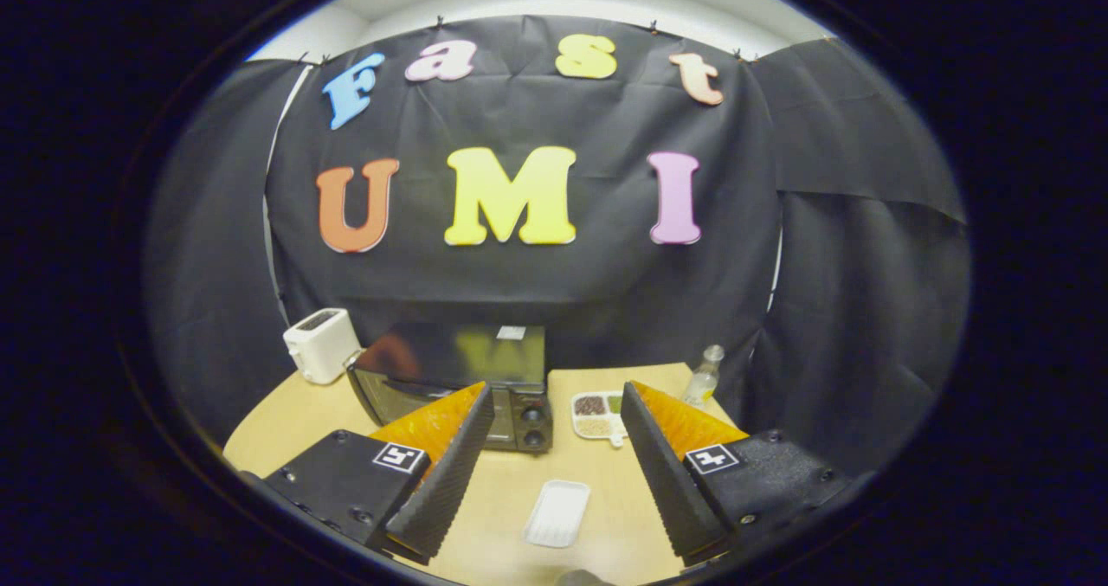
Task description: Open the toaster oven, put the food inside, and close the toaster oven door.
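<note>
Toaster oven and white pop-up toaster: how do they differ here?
The toaster oven is black, wide and low, with front knobs; the white toaster is smaller, upright, with top slots. The oven sits just beyond the open tool, partly behind its left finger; the toaster stands off to the oven's left. Both rest on the wooden table.

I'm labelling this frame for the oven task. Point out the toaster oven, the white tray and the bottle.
toaster oven [454, 357]: gripper view, dark top panel.
white tray [557, 513]: gripper view, its middle, between the open fingers.
bottle [703, 380]: gripper view, clear body.
</note>
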`<control>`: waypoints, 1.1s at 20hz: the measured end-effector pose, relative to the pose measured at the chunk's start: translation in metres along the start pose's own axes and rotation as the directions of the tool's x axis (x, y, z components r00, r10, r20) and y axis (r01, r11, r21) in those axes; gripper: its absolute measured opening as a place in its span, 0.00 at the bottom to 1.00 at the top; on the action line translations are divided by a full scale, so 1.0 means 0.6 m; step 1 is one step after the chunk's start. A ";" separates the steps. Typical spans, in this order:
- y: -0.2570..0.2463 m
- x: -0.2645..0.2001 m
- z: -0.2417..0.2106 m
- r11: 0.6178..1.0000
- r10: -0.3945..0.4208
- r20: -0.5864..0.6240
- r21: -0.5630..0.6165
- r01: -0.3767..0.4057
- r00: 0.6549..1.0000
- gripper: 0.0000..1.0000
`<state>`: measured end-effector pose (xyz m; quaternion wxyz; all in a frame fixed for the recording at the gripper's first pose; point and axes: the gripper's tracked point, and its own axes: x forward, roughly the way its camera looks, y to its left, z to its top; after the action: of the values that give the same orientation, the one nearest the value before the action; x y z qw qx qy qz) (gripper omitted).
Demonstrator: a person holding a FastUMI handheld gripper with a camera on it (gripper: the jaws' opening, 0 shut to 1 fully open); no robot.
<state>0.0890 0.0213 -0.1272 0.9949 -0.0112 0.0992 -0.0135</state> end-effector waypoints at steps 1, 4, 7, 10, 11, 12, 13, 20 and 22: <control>-0.025 -0.023 0.021 1.000 -0.005 0.026 0.005 0.005 1.000 0.95; -0.083 -0.076 0.056 1.000 0.001 0.081 0.022 -0.003 0.997 0.97; -0.132 -0.119 0.073 1.000 0.016 0.123 0.009 -0.017 0.992 0.97; -0.157 -0.139 0.063 0.999 0.035 0.142 -0.002 -0.035 0.989 0.97; -0.160 -0.141 0.060 0.999 0.046 0.144 0.000 -0.046 0.988 0.97; -0.162 -0.146 0.057 0.998 0.057 0.146 0.002 -0.058 0.988 0.97; -0.166 -0.149 0.052 0.998 0.064 0.144 0.001 -0.064 0.987 0.97; -0.186 -0.163 0.048 0.997 0.072 0.150 0.005 -0.074 0.986 0.97; -0.189 -0.167 0.051 0.997 0.072 0.157 0.006 -0.074 0.985 0.97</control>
<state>-0.0058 -0.0882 -0.0748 0.9995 -0.0029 0.0210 0.0231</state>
